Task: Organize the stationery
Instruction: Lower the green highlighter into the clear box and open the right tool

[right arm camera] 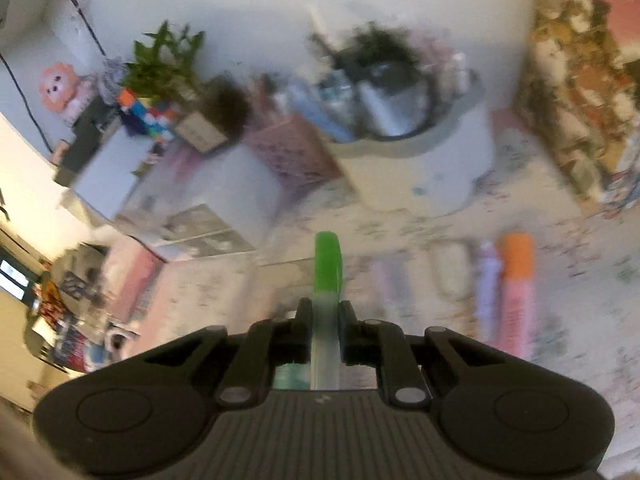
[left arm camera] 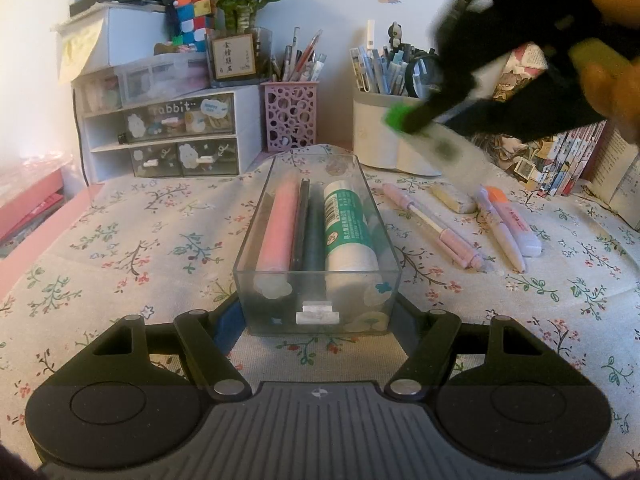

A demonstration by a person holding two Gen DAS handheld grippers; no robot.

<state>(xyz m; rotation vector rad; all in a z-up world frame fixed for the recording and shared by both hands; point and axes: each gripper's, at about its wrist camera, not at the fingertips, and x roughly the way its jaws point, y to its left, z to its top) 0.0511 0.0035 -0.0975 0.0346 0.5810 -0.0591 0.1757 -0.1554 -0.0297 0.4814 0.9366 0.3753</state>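
1. Nearest the left camera: my left gripper [left arm camera: 318, 316], its jaws closed against the near end of the clear tray [left arm camera: 256, 240], pinning it to the floral cloth [left arm camera: 120, 240].
2. Tray contents, judged as the work done: a pink pen [left arm camera: 276, 224], two dark pens beside it, and a glue stick [left arm camera: 348, 228], all lying lengthwise.
3. My right gripper [right arm camera: 325, 312], jaws narrowed onto a green-capped pen [right arm camera: 327, 260], which pokes forward between them. In the left view this pen [left arm camera: 400, 118] hangs blurred in the air, above and right of the tray.
4. Still on the cloth, right of the tray: a lilac pen [left arm camera: 430, 226], an eraser [left arm camera: 454, 198], a pale pen [left arm camera: 504, 232] and an orange-capped highlighter [left arm camera: 514, 220]. I judge the task roughly half complete.
5. Surroundings: a pink holder [left arm camera: 290, 116] and a white holder [left arm camera: 384, 136] behind the tray, a small drawer unit [left arm camera: 168, 136] at the left, books [left arm camera: 560, 156] at the right.
6. Obstacles: none lies between the held pen and the tray; the free slot beside the glue stick looks narrow.
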